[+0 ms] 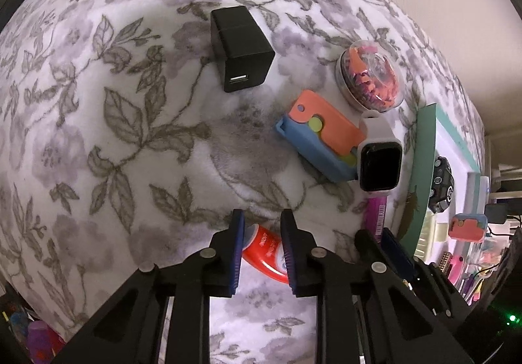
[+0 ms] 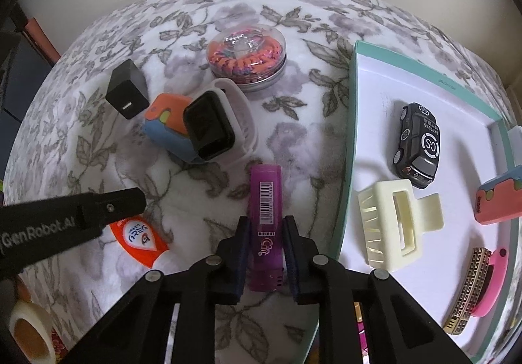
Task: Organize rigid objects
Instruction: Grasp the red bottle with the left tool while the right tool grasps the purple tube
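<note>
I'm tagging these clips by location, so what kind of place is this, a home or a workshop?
Probably a home, perhaps a bedroom: a plush floral blanket covers the surface, with a smartwatch, a hair claw clip and a toy car lying around.

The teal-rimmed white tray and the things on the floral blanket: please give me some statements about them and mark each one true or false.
1. The right tongs are closed on the purple plastic tube with a barcode. True.
2. The black toy car lies on the floral blanket. False: it lies inside the teal-rimmed white tray.
3. The left tongs grip the red-orange tube with a white label. True.
4. The cream plastic hair claw rests in the tray. True.
5. The black USB charger cube sits in the tray. False: it sits on the blanket.
6. The smartwatch with a pale strap lies apart from everything. False: it leans on the orange-and-blue case.
</note>
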The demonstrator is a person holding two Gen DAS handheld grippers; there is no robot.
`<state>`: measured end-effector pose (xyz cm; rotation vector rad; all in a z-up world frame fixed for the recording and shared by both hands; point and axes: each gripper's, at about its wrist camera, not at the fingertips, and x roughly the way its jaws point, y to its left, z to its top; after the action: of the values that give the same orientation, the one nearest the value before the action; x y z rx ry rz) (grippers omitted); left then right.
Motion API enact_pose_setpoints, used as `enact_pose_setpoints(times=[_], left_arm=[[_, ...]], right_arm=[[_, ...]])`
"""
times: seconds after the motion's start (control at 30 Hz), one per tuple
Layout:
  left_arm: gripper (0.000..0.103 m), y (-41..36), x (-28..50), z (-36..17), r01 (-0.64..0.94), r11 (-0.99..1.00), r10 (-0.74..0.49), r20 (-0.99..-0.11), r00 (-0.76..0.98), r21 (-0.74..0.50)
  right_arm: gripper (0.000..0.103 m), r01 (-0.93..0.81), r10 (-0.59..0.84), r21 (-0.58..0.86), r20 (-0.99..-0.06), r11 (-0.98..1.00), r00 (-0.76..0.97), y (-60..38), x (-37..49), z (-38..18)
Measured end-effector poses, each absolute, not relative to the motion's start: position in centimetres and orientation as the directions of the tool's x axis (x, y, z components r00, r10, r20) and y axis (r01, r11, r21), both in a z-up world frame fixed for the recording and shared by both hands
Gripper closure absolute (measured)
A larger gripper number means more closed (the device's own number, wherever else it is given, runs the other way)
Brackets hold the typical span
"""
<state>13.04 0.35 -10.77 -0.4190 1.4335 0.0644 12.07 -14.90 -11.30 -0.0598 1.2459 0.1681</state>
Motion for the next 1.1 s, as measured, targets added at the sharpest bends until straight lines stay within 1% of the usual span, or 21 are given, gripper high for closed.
enact_pose_setpoints(times=[0.07,0.13,0.17,0.23,0.37,0.5,0.7,0.8,0.83,0.93,1.1], left_arm=[[0.077,0.9,12.9,-10.7,-0.295,0.925,-0.205,-0.968,0.143,-0.239],[0.067,1.4,12.7,-10.5,-0.306,0.917,-0.220,-0.965,0.143,-0.255],[0.060,1.4,12.4,-10.3,-0.311,0.914,-0.226,-0.963,0.144,-0.261],[0.057,1.5,12.3,-10.0,-0.322,0.910,-0.223,-0.963,0.150,-0.261],[0.057,2.0,11.5,-9.1,-0.331,0.911,-0.201,-0.966,0.163,-0.245],[0.057,2.8,10.5,-8.8,-0.357,0.896,-0.219,-0.962,0.163,-0.264],[0.057,1.9,8.5,-9.2,-0.394,0.867,-0.267,-0.953,0.145,-0.303],[0.057,1.2,7.8,-9.3,-0.381,0.877,-0.259,-0.956,0.137,-0.292],[0.058,0.9,7.4,-9.3,-0.377,0.879,-0.258,-0.956,0.136,-0.291],[0.064,0.1,6.8,-9.2,-0.357,0.885,-0.270,-0.954,0.132,-0.300],[0.065,-0.9,6.2,-8.9,-0.338,0.900,-0.234,-0.960,0.155,-0.275]], right_arm=[[0.081,-0.159,0.101,0.054,-0.946,0.986,0.307,-15.1,12.1,-11.2],[0.081,-0.157,0.108,0.062,-0.946,0.986,0.305,-15.2,12.1,-11.2],[0.081,-0.157,0.111,0.065,-0.946,0.986,0.305,-15.3,12.1,-11.2],[0.081,-0.157,0.113,0.067,-0.946,0.985,0.304,-15.4,12.1,-11.1],[0.081,-0.159,0.120,0.075,-0.948,0.984,0.296,-15.5,11.9,-11.0],[0.082,-0.157,0.130,0.088,-0.950,0.984,0.284,-15.6,11.2,-10.8],[0.082,-0.165,0.136,0.094,-0.953,0.982,0.270,-15.7,9.9,-10.7],[0.082,-0.168,0.139,0.096,-0.955,0.981,0.264,-15.7,9.3,-10.7],[0.082,-0.167,0.140,0.098,-0.955,0.981,0.262,-15.7,9.1,-10.7],[0.082,-0.164,0.142,0.102,-0.956,0.981,0.257,-15.8,8.7,-10.6],[0.082,-0.163,0.142,0.102,-0.956,0.981,0.255,-15.7,7.7,-10.7]])
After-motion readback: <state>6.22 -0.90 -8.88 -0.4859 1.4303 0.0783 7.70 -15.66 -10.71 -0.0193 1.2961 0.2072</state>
